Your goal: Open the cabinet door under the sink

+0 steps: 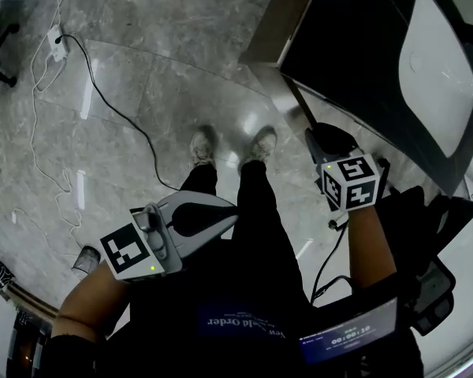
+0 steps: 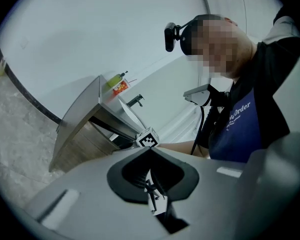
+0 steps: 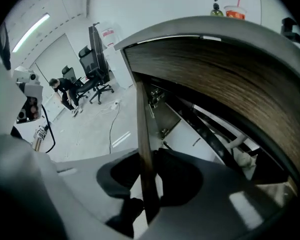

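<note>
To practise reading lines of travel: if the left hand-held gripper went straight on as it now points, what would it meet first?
Probably the marker cube on the right hand-held gripper, which sits dead ahead, with the sink cabinet behind it; depth is hard to judge.

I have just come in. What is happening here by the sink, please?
A person stands at the cabinet under the sink with a hand-held gripper in each hand. The right hand-held gripper is shut on the free edge of the cabinet door. The door is already open far enough that the pipes inside show. The left hand-held gripper is shut, holds nothing and is apart from the cabinet.
</note>
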Tool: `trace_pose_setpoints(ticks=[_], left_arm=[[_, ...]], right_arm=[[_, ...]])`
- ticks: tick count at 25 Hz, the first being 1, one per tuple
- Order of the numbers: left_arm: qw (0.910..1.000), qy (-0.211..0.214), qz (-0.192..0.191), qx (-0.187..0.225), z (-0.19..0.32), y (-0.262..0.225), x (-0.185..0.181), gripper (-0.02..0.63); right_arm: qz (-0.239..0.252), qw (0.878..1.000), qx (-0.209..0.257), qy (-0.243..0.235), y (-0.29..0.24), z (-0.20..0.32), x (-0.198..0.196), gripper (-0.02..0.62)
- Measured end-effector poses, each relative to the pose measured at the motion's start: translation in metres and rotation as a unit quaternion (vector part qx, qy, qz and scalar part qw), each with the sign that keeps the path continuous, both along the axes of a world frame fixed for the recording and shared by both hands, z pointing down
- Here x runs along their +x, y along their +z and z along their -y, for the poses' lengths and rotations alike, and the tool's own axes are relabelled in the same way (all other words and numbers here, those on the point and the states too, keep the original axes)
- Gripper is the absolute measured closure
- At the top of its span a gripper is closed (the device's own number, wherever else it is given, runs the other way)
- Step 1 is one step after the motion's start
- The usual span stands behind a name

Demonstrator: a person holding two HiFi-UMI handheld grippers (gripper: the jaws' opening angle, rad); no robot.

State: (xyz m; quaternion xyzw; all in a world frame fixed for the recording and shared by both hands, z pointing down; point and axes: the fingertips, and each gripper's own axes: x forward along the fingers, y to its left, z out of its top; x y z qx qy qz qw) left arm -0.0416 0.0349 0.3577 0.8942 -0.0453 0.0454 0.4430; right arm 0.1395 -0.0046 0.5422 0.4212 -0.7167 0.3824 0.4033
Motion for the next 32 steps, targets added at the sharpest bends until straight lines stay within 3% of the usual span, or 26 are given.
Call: trace_pose_setpoints(ticks=[5, 11, 21, 29, 32], left_arm=[[0.9986, 0.01, 0.028, 0.044, 0.021, -0.014, -0.002, 0.606], [0.9957, 0.01, 0.046, 0.08, 0.033, -0.028, 0.016, 0.606], [0.9964, 0.009, 0.01, 0.084, 0.065, -0.045, 0.016, 0.606], [0.9908, 0.109, 0.01, 0.08, 0.098, -0.026, -0.014, 0.606], [0.9892, 0.12, 0.005, 0.084, 0.115, -0.029, -0.026, 0.606]], right_arm=[[0.022, 0.999, 0.009, 0.025, -0.006, -0.007, -0.024, 0.499], [0.036, 0.998, 0.018, 0.038, -0.005, -0.009, -0.027, 0.497], [0.037, 0.996, -0.004, 0.076, -0.007, -0.016, -0.043, 0.495], [0.013, 0.99, 0.002, 0.143, -0.006, -0.017, -0.046, 0.495], [0.013, 0.985, -0.008, 0.174, -0.003, -0.025, -0.058, 0.495]])
